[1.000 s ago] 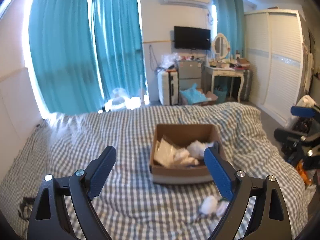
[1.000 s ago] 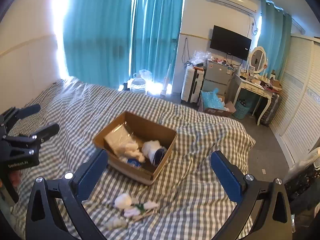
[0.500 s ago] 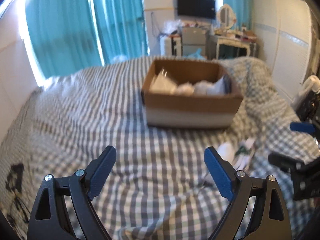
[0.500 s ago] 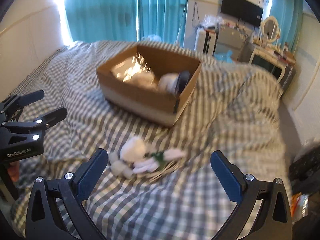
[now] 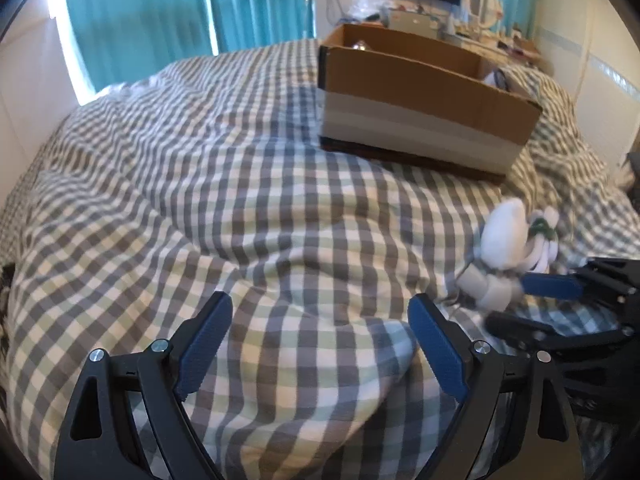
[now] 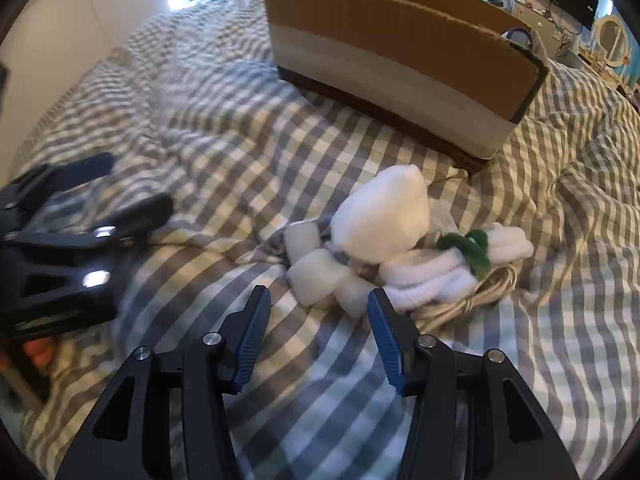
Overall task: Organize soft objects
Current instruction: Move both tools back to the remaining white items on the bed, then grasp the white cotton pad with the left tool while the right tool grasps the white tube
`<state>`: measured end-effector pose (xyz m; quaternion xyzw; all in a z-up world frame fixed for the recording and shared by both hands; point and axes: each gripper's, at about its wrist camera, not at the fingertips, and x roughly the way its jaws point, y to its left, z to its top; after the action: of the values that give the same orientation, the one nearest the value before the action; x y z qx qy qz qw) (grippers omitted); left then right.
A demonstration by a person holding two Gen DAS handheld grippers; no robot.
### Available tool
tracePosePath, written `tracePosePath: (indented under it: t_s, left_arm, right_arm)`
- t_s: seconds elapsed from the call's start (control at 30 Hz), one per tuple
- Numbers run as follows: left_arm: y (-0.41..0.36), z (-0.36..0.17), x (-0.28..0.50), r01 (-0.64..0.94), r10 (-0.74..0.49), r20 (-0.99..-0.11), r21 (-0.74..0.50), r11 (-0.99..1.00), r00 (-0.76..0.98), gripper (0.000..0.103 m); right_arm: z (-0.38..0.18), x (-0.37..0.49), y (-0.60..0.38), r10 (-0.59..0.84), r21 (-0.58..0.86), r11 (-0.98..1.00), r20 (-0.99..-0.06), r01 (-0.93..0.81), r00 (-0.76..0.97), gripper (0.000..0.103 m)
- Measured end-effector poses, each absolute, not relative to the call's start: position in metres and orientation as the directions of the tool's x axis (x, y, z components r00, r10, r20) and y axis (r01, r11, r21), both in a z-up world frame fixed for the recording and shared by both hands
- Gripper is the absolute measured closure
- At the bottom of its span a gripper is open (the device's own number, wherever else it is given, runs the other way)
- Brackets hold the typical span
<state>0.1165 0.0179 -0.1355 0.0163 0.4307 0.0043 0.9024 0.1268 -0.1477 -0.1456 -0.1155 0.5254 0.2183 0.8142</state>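
Here the right gripper [image 6: 316, 312] hangs low over the checked bedcover [image 6: 208, 128], its 2 blue-padded fingers [image 6: 250, 332] spread apart with nothing between them. Just ahead of its fingertips lies a small heap of soft objects: a round white plush piece [image 6: 380, 212], several small white padded blocks [image 6: 320, 276] nearest the fingertips, and a bundle of white cloth [image 6: 444, 268] with a green tie [image 6: 468, 246] around it. A pale cord [image 6: 472, 300] curls under the bundle. The heap sits on the bedcover in front of the cardboard box [image 6: 400, 48], near its front wall but not touching it.

The left gripper [image 5: 320, 316] is also spread wide and empty, hovering over a bare fold of the bedcover [image 5: 200, 160]; from its own view the cardboard box [image 5: 420, 92] stands ahead and to the right, and the white plush piece [image 5: 502, 236] lies in front of the box, beside the right gripper's tips [image 5: 520, 304]. What is inside the box is mostly hidden by its wall. Teal curtains [image 5: 140, 8] hang behind the box.
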Motion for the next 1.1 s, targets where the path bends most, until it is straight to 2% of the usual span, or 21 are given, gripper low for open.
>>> tracePosePath:
  t_s: [0.2,0.33,0.47,0.8,1.1]
  left_arm:
    - [0.017,-0.137,0.117,-0.010,0.027,-0.786,0.027,1.000,0.618,0.012]
    - [0.014,-0.135,0.119,-0.003,0.037,-0.781,0.045,0.999,0.624,0.012]
    - [0.009,-0.128,0.117,0.006,0.038,-0.772,0.054,0.999,0.634,0.012]
    - [-0.015,-0.112,0.126,0.054,-0.005,-0.765,0.039,0.998,0.644,0.012]
    - [-0.065,-0.119,0.154,0.140,-0.071,-0.795,0.018,0.990,0.603,0.015]
  right_arm:
    - [-0.163,0.147,-0.147,0.210,0.050,0.900,-0.920,-0.432,0.330,0.052]
    - [-0.162,0.146,-0.146,0.186,0.011,0.899,-0.915,-0.437,0.358,0.062]
    - [-0.142,0.131,-0.158,0.227,0.035,0.896,-0.892,-0.442,0.390,0.071]
    - [-0.081,0.112,-0.200,0.288,0.075,0.910,-0.821,-0.407,0.493,0.071]
    - [-0.061,0.135,-0.232,0.215,-0.009,0.929,-0.802,-0.371,0.557,0.071]
